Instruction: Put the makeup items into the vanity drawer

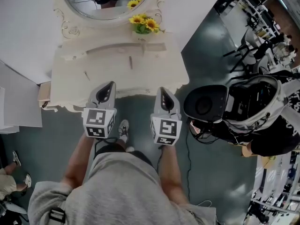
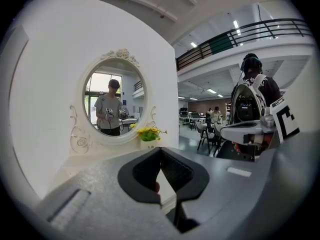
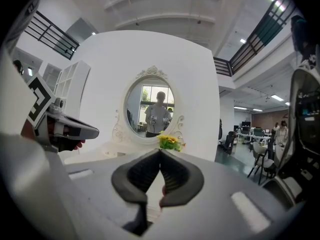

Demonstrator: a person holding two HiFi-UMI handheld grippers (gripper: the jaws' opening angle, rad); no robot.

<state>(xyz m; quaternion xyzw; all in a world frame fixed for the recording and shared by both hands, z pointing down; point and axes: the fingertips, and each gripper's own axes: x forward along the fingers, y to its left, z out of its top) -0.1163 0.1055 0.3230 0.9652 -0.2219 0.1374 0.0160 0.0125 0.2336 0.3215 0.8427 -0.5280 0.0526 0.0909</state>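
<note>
- You wear a light grey T-shirt (image 1: 117, 191) with short sleeves; a black buckle (image 1: 57, 214) sits on a strap at your left shoulder.
- Your shorts (image 1: 110, 149) are dark, and your sneaker (image 1: 123, 129) is white.
- Your left gripper (image 1: 109, 85) and right gripper (image 1: 162, 90) have pale grey shells.
- Each carries a cube (image 1: 166, 130) of black-and-white square markers.
- Their pads (image 2: 145, 171) are black and ribbed inside.
- A thin black cable (image 1: 95, 146) trails behind.

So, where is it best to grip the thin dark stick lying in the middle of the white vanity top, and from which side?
Probably at the middle of the thin dark stick, coming down from above on the front side. It lies flat, its length running front to back, so the jaws should close across it, left to right.
</note>
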